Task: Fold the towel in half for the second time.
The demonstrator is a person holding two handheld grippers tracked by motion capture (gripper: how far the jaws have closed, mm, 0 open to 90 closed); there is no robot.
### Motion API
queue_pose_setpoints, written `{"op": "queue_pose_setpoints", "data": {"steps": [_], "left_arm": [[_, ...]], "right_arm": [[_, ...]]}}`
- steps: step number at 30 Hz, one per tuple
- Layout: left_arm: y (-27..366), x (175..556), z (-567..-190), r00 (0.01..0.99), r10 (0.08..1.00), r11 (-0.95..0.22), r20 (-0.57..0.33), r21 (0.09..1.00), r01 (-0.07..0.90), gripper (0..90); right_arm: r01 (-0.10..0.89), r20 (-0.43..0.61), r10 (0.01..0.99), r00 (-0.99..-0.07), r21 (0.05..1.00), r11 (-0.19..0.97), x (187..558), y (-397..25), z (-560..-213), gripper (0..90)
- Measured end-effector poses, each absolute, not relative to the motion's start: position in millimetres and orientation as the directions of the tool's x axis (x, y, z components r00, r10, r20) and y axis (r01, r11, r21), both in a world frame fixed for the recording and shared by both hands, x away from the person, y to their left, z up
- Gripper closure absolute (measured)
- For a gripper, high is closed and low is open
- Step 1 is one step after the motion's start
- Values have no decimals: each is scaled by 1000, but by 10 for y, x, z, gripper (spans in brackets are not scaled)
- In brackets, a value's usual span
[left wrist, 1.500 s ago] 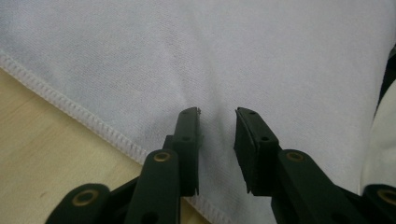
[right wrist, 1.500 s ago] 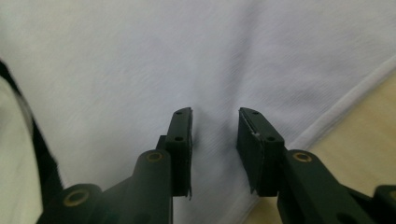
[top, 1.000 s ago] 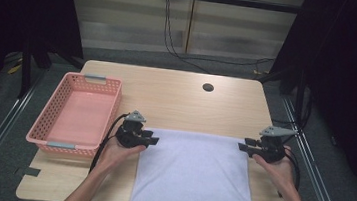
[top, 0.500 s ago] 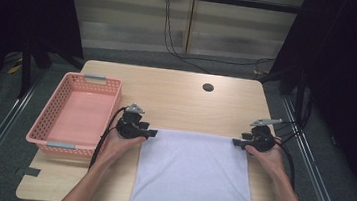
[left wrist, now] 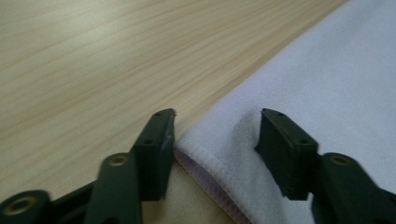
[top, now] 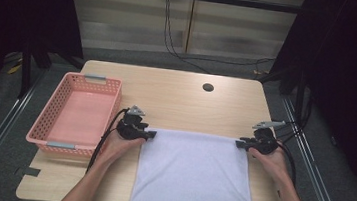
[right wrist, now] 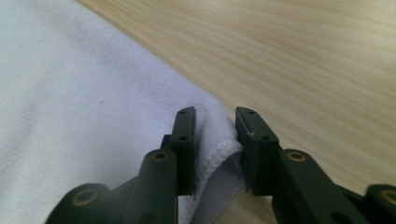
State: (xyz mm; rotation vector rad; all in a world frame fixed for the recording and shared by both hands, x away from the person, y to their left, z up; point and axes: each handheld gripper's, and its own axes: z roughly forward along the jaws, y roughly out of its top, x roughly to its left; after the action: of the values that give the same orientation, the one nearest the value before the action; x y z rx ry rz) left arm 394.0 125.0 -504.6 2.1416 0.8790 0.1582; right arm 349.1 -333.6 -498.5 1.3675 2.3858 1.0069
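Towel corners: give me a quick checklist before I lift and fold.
1. Right gripper on its corner: ok, jaws nearly shut with the towel hem pinched between them.
2. Left gripper on its corner: not ok, jaws stand wide open around the corner, nothing clamped.
3. Far edge straight between the grippers: ok in the high view.
4. Towel flat: ok, no big wrinkles seen.
5. Table beyond the towel free for the fold: ok.
6. Basket clear of the towel: ok, it sits apart to the left.
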Motion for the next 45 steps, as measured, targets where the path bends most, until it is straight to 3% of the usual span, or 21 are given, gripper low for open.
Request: {"op": "queue_pose_setpoints", "data": {"steps": [1, 5, 13, 35, 39, 45], "left_arm": [[1245, 3947, -5052, 761, 623, -444, -180, 719, 534, 704], [1233, 3963, -4988, 770, 608, -446, -194, 719, 533, 819], [1319, 3982, -4679, 760, 603, -337, -244, 785, 519, 831], [1284, 4444, -4064, 747, 636, -237, -193, 873, 427, 837], [1330, 4308, -3977, 765, 620, -239, -175, 886, 397, 839], [1370, 3966, -3995, 794, 589, -256, -153, 896, 362, 841]], "right_arm": [[686, 148, 829, -540, 647, 332, 3486, -3339, -4980, 738], [683, 177, 813, -555, 656, 323, 3484, -3366, -4962, 823], [641, 193, 814, -547, 722, 259, 3485, -3434, -4734, 843], [536, 212, 847, -487, 838, 99, 4043, -3598, -4109, 845], [497, 203, 828, -523, 862, 102, 3947, -3600, -3985, 850], [479, 179, 803, -569, 866, 146, 3514, -3567, -4002, 853]]}}
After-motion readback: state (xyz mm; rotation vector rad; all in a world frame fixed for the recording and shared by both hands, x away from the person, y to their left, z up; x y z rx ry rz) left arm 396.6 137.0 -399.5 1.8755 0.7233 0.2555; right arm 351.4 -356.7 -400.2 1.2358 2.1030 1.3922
